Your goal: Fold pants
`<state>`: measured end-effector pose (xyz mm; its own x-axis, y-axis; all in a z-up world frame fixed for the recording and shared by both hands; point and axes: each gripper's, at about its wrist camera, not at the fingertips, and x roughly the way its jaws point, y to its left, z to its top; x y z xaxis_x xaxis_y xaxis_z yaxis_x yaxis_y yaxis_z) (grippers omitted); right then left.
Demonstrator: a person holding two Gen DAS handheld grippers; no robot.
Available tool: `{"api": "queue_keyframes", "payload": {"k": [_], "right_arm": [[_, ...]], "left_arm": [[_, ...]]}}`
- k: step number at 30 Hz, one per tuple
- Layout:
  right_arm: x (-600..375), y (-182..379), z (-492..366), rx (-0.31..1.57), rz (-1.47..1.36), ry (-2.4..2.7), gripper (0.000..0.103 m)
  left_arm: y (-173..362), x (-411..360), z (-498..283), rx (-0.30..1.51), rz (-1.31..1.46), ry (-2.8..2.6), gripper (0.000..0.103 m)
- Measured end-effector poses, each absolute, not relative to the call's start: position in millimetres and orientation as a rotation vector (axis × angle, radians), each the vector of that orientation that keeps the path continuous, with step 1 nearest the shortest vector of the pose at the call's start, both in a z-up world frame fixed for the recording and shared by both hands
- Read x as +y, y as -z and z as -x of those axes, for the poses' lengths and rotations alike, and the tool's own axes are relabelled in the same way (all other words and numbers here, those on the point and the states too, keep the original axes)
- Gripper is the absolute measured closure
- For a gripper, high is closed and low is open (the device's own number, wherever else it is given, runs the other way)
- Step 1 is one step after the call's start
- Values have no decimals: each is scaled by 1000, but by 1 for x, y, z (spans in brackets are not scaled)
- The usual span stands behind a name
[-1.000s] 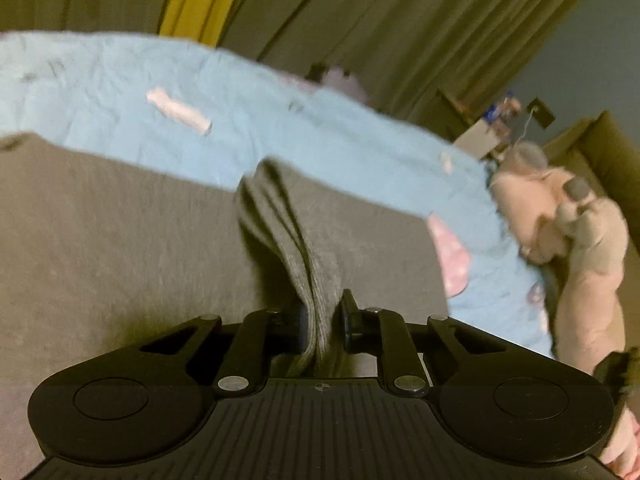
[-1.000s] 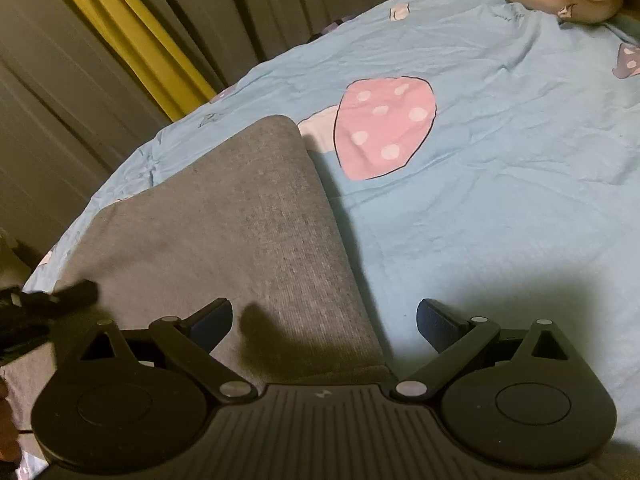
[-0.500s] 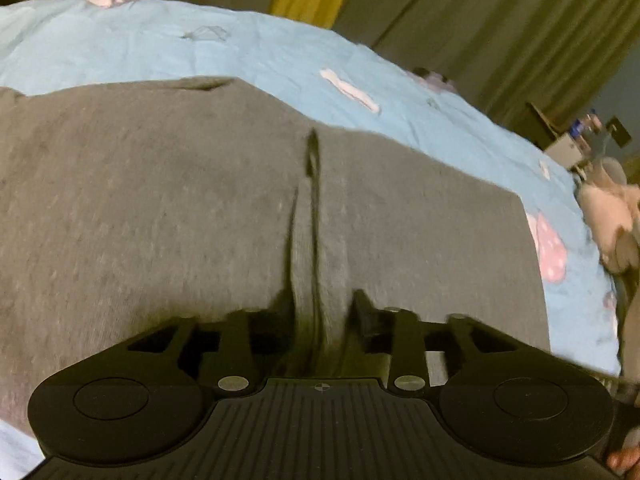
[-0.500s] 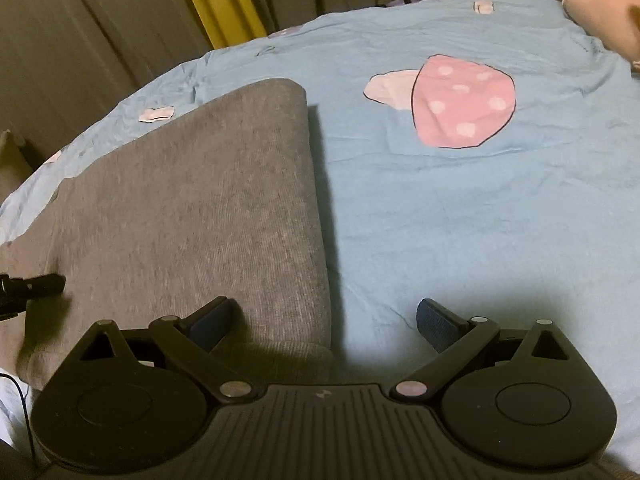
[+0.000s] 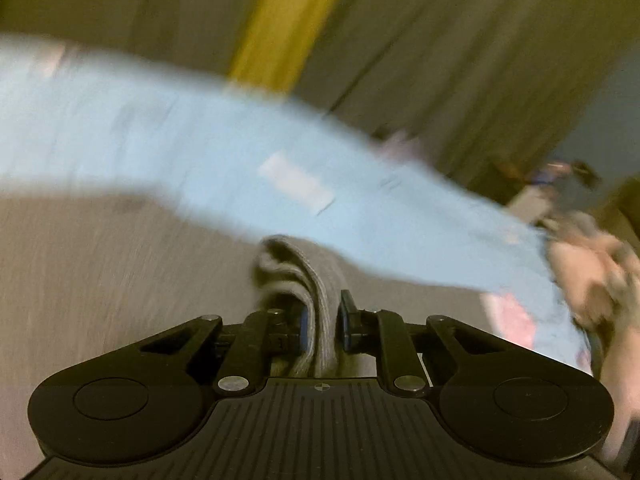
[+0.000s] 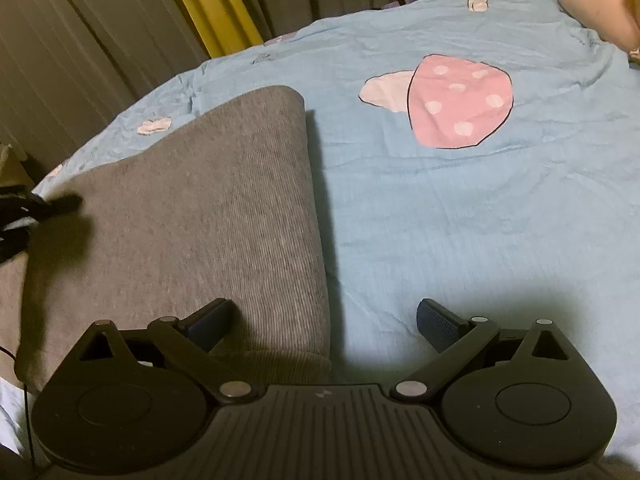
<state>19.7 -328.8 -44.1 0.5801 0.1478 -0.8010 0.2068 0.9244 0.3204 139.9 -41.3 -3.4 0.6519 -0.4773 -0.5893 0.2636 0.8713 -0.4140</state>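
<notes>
Pants fold pinched in closing left gripper jaws, angled downward; right gripper jaws wide, empty

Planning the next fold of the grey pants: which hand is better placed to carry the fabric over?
Left, probably. The left gripper has its jaws closing on a bunched fold of the grey pants. The right gripper has its jaws wide apart over the pants' edge and the blue sheet, gripping nothing.
</notes>
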Motion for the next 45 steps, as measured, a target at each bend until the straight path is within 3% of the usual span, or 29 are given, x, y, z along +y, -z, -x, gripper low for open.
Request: {"api": "queue_keyframes", "payload": {"k": [3,7,8,9,11,12,15,19,22,25,29,45], "right_arm": [[-330,45,-21,957,-414,36,4],[-328,44,-21,961,-396,32,4],[-327,44,-21,961,-390,30,4],[-326,44,-21,964,-382,32,4],[-326,43,-21,965,-380,34,4],[-327,43,-21,965,-382,35,4],[-326,43,-21,966,-379,37,4],[-325,43,-22,967,-366,41,4],[-325,43,-21,966,-365,42,4],[-324,44,-21,967,-360,44,4],[-323,44,-22,968,-351,46,4],[-321,43,-21,962,-335,47,4]], "left_arm": [[-11,-44,-119,669,199,443,85],[20,-32,-134,792,153,262,81],[29,-31,-137,835,135,201,75],[35,-31,-138,861,133,182,61],[36,-28,-132,852,165,174,48],[35,-28,-130,844,170,189,34],[31,-29,-127,850,176,218,28],[36,-25,-120,929,186,257,31],[38,-27,-112,944,160,272,40],[37,-28,-105,971,174,323,68],[37,-35,-100,950,116,303,82],[27,-56,-83,837,-33,198,87]]}}
